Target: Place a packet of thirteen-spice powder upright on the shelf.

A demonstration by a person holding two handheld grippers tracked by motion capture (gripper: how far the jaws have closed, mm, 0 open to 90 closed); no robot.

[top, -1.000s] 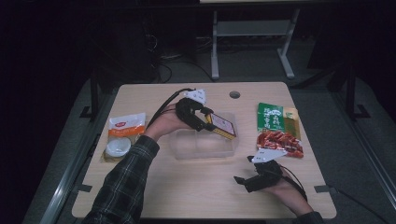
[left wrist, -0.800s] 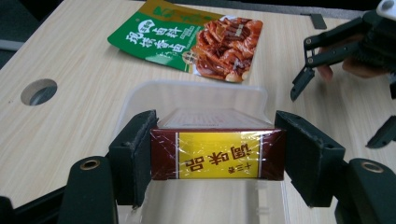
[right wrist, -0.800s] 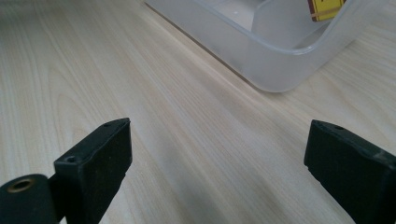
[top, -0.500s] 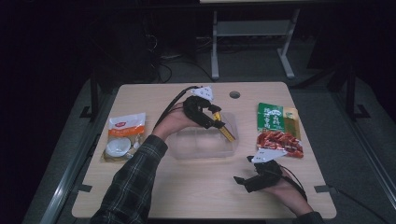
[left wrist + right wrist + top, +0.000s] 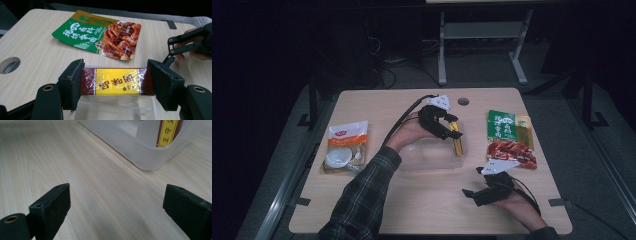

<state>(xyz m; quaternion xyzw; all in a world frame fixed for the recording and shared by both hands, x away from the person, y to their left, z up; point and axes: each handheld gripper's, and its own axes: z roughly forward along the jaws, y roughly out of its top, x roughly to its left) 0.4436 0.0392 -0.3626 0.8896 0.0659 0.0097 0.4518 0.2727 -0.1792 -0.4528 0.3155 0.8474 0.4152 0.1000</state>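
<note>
My left gripper point(image 5: 449, 129) is shut on a yellow and dark red wrapped bar point(image 5: 457, 142), one pad on each end of the bar point(image 5: 116, 82). It holds the bar edge-up over the right end of a clear plastic container point(image 5: 427, 156), whose rim point(image 5: 112, 109) shows just below the jaws. My right gripper point(image 5: 472, 183) rests near the table's front right, open, with bare wood between its jaws point(image 5: 116, 207). From there the container point(image 5: 140, 147) stands ahead with the bar point(image 5: 170, 131) seen through its wall.
A green and red food packet point(image 5: 507, 140) lies right of the container, shown closer as the packet point(image 5: 100, 35) beyond the bar. An orange and white packet point(image 5: 344, 147) lies at the left. A round hole point(image 5: 463, 101) sits near the table's far edge.
The left gripper has moved right and slightly down with the bar, which has turned from flat to edge-up over the container's right end. The right gripper has stayed put.
</note>
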